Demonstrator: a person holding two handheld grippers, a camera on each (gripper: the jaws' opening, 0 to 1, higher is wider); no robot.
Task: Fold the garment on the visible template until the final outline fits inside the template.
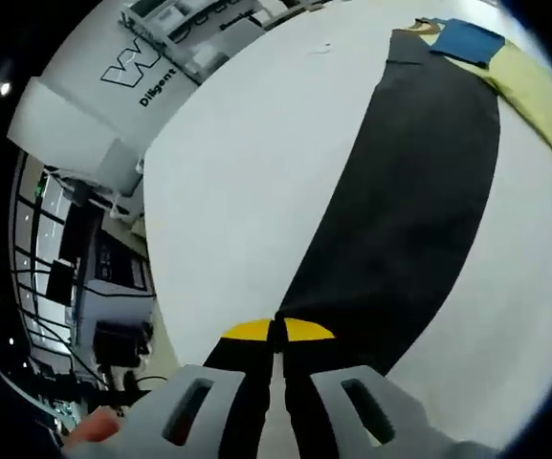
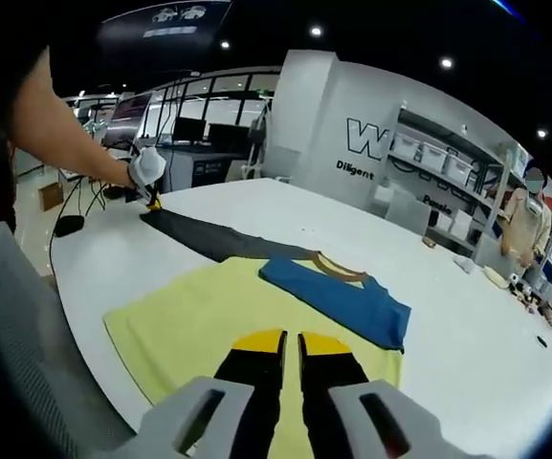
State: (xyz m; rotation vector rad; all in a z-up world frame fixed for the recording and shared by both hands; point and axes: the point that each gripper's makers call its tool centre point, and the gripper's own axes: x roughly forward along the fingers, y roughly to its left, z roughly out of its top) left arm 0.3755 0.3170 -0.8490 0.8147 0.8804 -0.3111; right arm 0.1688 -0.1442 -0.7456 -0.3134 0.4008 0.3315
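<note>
The garment lies on the white table, and the yellow template serves as landmark. The garment's blue body rests on the template's far half, a tan collar at its far edge, while a long dark strip of it runs off the template toward the table's edge.

The left gripper sits at the strip's end farthest from the template, its 2 yellow-tipped jaws drawn together on the dark cloth. In the right gripper view, that gripper appears small, well beyond the template.

The right gripper hangs above the template's near half, jaws almost together with a narrow gap and nothing between them.

The strip's long axis points from the left gripper straight toward the template, so carrying that end along the axis onto the blue body looks like the fold, and the left gripper is the one placed for it.
</note>
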